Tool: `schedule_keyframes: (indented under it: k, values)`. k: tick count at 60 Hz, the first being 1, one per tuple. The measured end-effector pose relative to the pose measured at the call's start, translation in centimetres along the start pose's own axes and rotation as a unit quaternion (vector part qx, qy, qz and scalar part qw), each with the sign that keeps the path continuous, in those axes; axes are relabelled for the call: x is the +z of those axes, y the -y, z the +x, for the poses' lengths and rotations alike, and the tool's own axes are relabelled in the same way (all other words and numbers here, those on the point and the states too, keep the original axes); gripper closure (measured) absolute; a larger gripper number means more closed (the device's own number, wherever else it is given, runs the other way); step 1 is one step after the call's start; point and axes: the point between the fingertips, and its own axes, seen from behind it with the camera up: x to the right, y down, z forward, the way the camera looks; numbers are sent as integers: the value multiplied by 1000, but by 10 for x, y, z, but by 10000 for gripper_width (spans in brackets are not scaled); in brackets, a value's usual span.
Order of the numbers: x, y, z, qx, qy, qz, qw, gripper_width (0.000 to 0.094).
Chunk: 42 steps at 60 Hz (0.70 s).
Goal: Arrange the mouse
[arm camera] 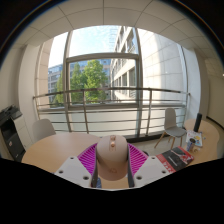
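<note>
A beige computer mouse (pixel 112 158) sits between my two fingers, its scroll wheel pointing away from me. The magenta pads (pixel 89 156) press against its left and right sides, so my gripper (pixel 112 160) is shut on the mouse. The mouse is held up above a round wooden table (pixel 55 150) that lies below and beyond the fingers. The mouse's underside and rear are hidden by the gripper body.
Grey chairs (pixel 172 128) stand around the table at left and right. A red book or packet (pixel 177 158) lies on the table to the right of the fingers. Beyond is a large window with a railing, trees and a building outside.
</note>
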Motion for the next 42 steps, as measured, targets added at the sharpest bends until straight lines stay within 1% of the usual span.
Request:
schedule_keyframes:
  k: [3, 6, 8, 12, 17, 19, 20, 24, 28, 31, 37, 39, 42]
  values:
    - [-4, -2, -39, -7, 22, 3, 1000, 522]
    - [-5, -27, -87, -3, 50, -11, 999, 524]
    - [-2, -44, -103, 0, 66, -35, 997, 523]
    - [3, -103, -140, -3, 88, -80, 993, 524]
    - [9, -177, -170, -16, 99, -140, 985, 522]
    - [11, -202, -177, -20, 102, -159, 982, 522]
    - [11, -224, -170, -22, 105, -163, 981, 523]
    - [16, -249, -182, -39, 98, -186, 977, 520]
    - [17, -270, -184, -43, 93, -199, 975, 512]
    - [16, -284, -179, -45, 87, -208, 973, 467]
    - [12, -292, -180, -43, 84, -216, 972, 380]
    - [11, -288, -178, -46, 86, -215, 972, 314]
    - [4, -280, -177, -54, 83, -208, 973, 144]
